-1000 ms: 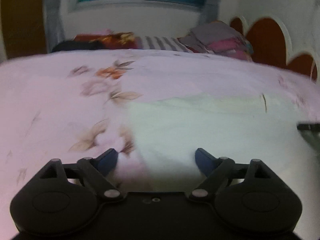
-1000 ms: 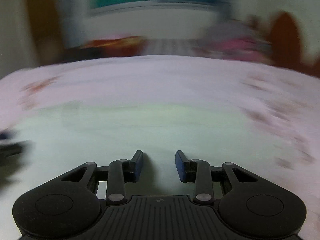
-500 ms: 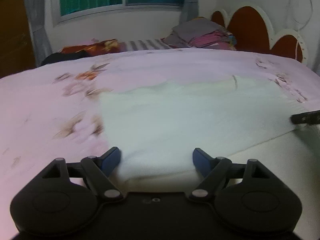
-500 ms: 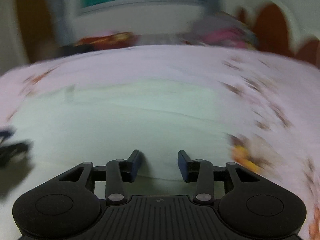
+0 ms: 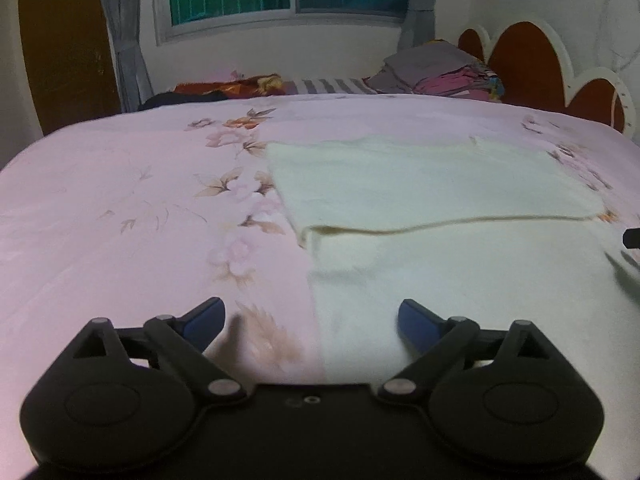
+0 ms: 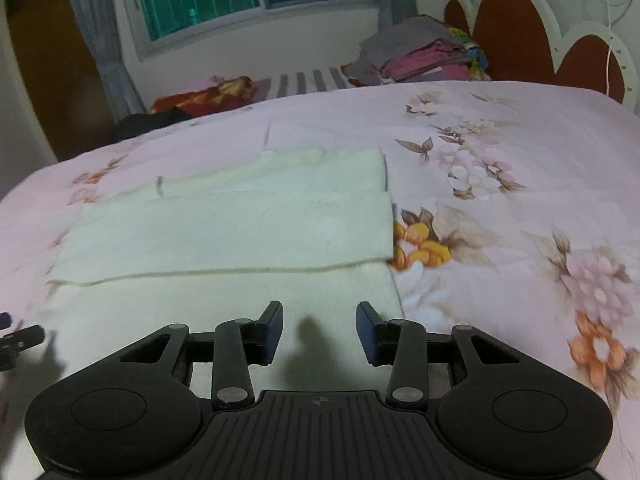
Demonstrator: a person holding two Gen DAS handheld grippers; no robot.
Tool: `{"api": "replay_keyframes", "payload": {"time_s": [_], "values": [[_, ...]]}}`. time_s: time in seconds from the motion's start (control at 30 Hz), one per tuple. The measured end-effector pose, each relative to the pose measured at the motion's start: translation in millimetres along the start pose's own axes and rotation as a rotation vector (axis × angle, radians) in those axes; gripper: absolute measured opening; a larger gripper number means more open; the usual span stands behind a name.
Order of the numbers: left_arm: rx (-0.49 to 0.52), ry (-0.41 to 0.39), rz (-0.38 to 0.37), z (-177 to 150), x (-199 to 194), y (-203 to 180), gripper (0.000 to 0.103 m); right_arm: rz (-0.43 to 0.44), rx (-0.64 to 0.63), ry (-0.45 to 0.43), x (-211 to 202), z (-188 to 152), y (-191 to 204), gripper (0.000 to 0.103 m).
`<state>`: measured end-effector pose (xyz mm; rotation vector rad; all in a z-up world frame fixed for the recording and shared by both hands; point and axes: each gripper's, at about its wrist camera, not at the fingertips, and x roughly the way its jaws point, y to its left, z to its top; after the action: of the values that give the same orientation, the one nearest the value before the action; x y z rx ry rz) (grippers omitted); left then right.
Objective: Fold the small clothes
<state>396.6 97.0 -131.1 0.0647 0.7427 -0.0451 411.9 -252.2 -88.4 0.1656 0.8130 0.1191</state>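
Cream cloth (image 5: 440,184): I see it lying flat on the bed, on the pink floral bedsheet (image 5: 120,200), with one layer already laid over another; its free edge runs straight across both views.
Left tool (image 5: 310,314): empty, jaws opening wide, hanging above the cloth's left border, half over sheet and half over cloth.
Right tool (image 6: 319,328): jaws partly spread with nothing between them, above the near part of the cloth close to its right border.
Step in hand: I judge the first fold is down and both tools are free to set up the next one.
Doing it well: I would bring each tool to a matching corner on the same edge, pinch both layers together, lift evenly and lay the edge parallel to the one opposite, so the corners meet.
Risk: catching only the top layer would pull the fold apart; uneven lift would skew it.
Background: folded clothes stack (image 6: 420,60) sits by the headboard (image 6: 516,24), well apart.
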Motion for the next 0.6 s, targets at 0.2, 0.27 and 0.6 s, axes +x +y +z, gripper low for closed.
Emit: {"api": "replay_keyframes", "payload": {"time_s": [0.2, 0.27, 0.6], "values": [[0.012, -0.009, -0.005, -32.5, -52.4, -20.2, 0.093, 0.043, -0.020, -0.044, -62.3, -36.2, -9.0, 0.072], [0.012, -0.007, 0.000, -45.3, -67.3, -22.7, 0.093, 0.059, -0.030, -0.065, -86.4, -50.4, -13.6, 0.072], [-0.018, -0.013, 0.022, -111.7, -145.7, -24.3, 0.093, 0.068, -0.003, -0.101, -179.8, -124.9, -41.6, 0.071]]}}
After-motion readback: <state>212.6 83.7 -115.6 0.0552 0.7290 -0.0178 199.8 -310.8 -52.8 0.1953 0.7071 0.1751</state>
